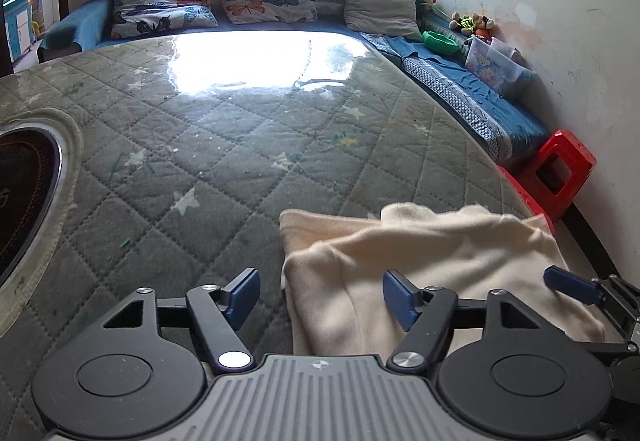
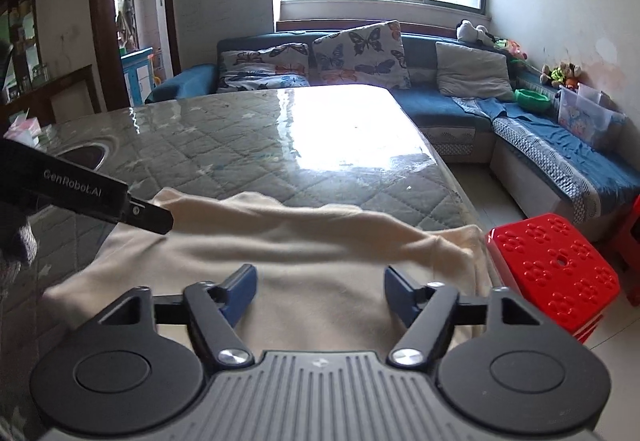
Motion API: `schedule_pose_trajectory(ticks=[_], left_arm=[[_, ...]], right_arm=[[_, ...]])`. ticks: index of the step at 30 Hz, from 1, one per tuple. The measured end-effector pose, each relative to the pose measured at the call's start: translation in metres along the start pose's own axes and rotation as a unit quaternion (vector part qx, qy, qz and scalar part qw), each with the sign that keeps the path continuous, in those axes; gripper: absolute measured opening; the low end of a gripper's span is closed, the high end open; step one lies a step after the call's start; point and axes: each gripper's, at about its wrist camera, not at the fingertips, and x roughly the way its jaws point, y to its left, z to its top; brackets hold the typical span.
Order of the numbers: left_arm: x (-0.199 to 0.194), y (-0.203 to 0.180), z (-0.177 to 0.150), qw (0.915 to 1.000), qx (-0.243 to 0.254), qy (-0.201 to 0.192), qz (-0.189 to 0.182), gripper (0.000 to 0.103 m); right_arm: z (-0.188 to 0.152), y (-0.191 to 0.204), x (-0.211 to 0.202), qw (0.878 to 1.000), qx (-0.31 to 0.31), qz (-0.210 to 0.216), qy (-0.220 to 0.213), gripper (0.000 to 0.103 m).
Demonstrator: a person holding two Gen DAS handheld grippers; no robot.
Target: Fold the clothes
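Observation:
A cream garment (image 1: 432, 265) lies folded at the near right corner of the quilted table (image 1: 240, 145). My left gripper (image 1: 320, 299) is open, its jaws wide apart over the garment's left edge, holding nothing. In the right wrist view the same garment (image 2: 320, 261) spreads across the table's near edge. My right gripper (image 2: 320, 295) is open just above the cloth, holding nothing. The left gripper's black body (image 2: 88, 197) reaches in from the left over the garment. The right gripper's blue fingertip (image 1: 568, 283) shows at the right of the left wrist view.
A round inset burner (image 1: 24, 197) sits in the table at left. Red plastic stools (image 2: 556, 273) stand right of the table. A blue corner sofa (image 2: 540, 145) with butterfly cushions (image 2: 360, 55), toys and a clear box (image 2: 584, 117) lines the back and right walls.

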Motion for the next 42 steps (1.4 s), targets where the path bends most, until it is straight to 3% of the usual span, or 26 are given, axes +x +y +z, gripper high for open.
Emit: schedule_pose_trajectory(ticks=[14, 29, 42], left_arm=[[-0.026, -0.008, -0.035, 0.9992, 0.036, -0.015, 0.009, 0.09], [-0.041, -0.017, -0.064, 0.9964, 0.077, -0.035, 0.01, 0.093], [-0.045, -0.013, -0.066, 0.9967, 0.07, -0.038, 0.012, 0.097]], right_arm=[[-0.026, 0.006, -0.028, 1.0, 0.016, -0.014, -0.004, 0.086], [-0.038, 0.007, -0.039, 0.999, 0.03, -0.027, -0.013, 0.09], [-0.042, 0.01, -0.04, 0.999, 0.033, -0.026, -0.021, 0.09]])
